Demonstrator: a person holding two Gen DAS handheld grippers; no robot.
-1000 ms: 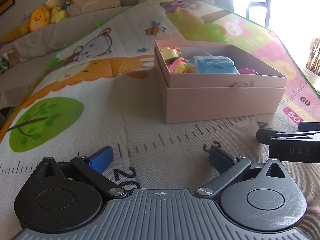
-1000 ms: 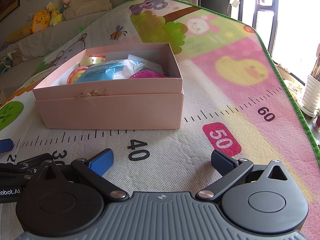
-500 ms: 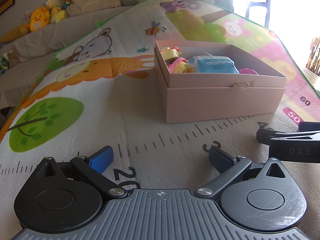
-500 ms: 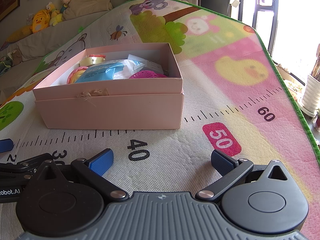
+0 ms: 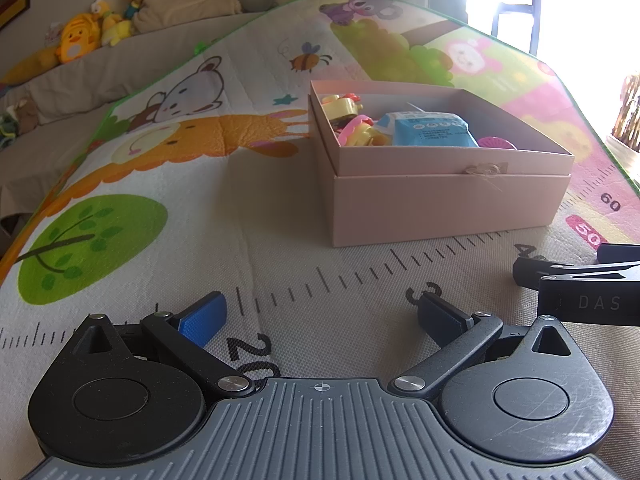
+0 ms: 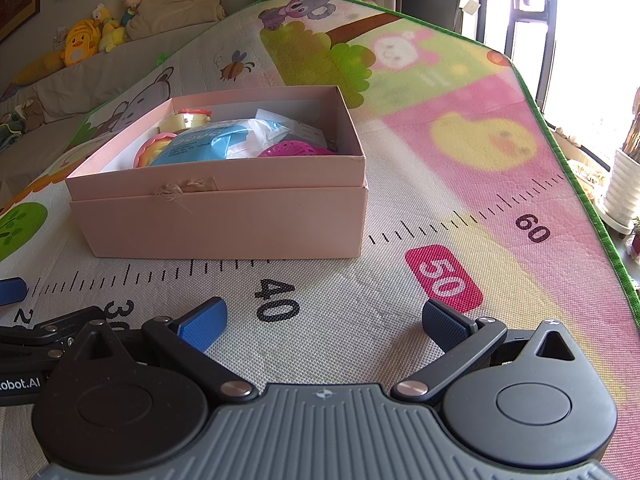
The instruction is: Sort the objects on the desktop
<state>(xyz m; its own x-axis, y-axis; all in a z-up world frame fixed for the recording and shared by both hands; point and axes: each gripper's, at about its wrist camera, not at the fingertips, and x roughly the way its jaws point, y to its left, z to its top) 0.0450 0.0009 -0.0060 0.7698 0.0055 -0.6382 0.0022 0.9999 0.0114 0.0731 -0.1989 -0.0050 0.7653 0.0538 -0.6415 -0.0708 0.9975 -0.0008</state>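
Observation:
An open pink box (image 5: pixel 440 208) (image 6: pixel 224 220) stands on the play mat ahead of both grippers. It holds a blue packet (image 5: pixel 430 132) (image 6: pixel 200 142), a roll of tape (image 5: pixel 340 106) (image 6: pixel 182 122), a pink and yellow ring toy (image 5: pixel 358 134) (image 6: pixel 150 150), a magenta mesh ball (image 6: pixel 294 148) (image 5: pixel 498 143) and white wrappers. My left gripper (image 5: pixel 320 314) is open and empty, low over the mat, short of the box. My right gripper (image 6: pixel 324 320) is open and empty beside it; its side shows in the left wrist view (image 5: pixel 576 284).
The mat (image 6: pixel 460 184) is printed with animals and a ruler strip. Its green edge (image 6: pixel 580 184) runs along the right, with a white plant pot (image 6: pixel 622 192) beyond. Plush toys (image 5: pixel 80 40) and cushions line the sofa at the back left.

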